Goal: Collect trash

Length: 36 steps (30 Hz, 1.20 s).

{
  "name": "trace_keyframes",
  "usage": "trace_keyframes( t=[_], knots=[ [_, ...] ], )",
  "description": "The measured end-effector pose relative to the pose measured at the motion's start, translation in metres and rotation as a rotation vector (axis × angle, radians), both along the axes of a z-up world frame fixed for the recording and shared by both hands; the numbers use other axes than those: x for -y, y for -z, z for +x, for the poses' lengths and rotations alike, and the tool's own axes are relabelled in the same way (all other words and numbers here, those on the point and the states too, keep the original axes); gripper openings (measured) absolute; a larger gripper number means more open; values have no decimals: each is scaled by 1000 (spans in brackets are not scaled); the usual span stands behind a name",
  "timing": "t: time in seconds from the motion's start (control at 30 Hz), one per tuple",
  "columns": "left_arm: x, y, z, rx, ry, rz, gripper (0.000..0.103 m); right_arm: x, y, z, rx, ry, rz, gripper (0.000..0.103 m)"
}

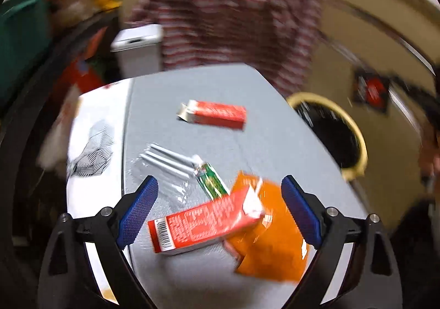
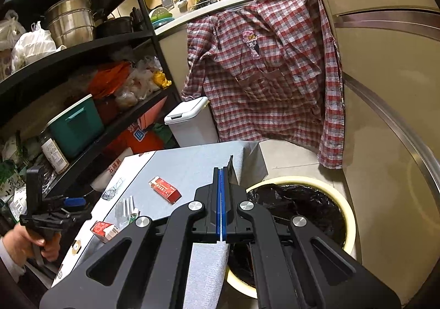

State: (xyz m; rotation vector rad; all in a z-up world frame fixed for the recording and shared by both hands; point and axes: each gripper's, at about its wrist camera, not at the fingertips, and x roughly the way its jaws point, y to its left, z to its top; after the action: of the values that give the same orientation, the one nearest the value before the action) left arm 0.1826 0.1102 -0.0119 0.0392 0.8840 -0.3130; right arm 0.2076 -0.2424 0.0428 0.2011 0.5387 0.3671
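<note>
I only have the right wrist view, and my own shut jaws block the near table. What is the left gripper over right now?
Observer: The left gripper hangs over a red carton lying flat, jaws wide on either side, pads clear of it.
Operator: Anything under that carton?
Observer: Its far end rests on an orange wrapper, hidden from you.
Operator: Other trash close by?
Observer: A green packet lies just beyond the carton, beside clear plastic wrap. A second red carton lies farther back.
</note>
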Motion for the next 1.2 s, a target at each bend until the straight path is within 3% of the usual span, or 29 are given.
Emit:
trace_keyframes(
  t=[0.13, 0.2, 0.3, 0.37, 0.43, 0.6, 0.7, 0.8, 0.87, 0.9, 1.0, 1.2],
  knots=[
    [5, 19, 0, -44, 115, 8, 88, -2, 1, 4, -6, -5, 3, 0],
    [10, 34, 1, -67, 148, 48, 88, -5, 1, 4, -4, -8, 3, 0],
    [15, 50, 6, -77, 150, 117, 88, -8, 1, 5, -3, -12, -5, 0],
    [13, 57, 12, -85, 122, 121, 88, -8, 3, 5, -7, -10, -10, 0],
    [12, 58, 15, -81, 113, 117, 87, -7, 4, 4, -9, -7, -12, 0],
    [13, 57, 14, -99, 130, 126, 57, 2, 3, 3, -8, 7, -9, 0],
    [14, 53, 10, -108, 140, 136, 48, 8, 1, 2, -7, 15, -3, 0],
    [12, 50, 6, -134, 158, 120, 48, 12, 0, 0, -8, 20, 2, 0],
    [12, 53, 3, -159, 155, 132, 58, 14, -1, -2, -5, 19, -1, 0],
    [13, 55, 2, -158, 151, 144, 58, 15, -1, -3, -5, 18, -2, 0],
    [13, 59, 0, -154, 140, 157, 45, 18, -2, -4, -6, 22, -3, 0],
    [10, 29, -5, -54, 86, 123, 42, 31, -7, -10, -1, 42, -3, 0]
  ],
)
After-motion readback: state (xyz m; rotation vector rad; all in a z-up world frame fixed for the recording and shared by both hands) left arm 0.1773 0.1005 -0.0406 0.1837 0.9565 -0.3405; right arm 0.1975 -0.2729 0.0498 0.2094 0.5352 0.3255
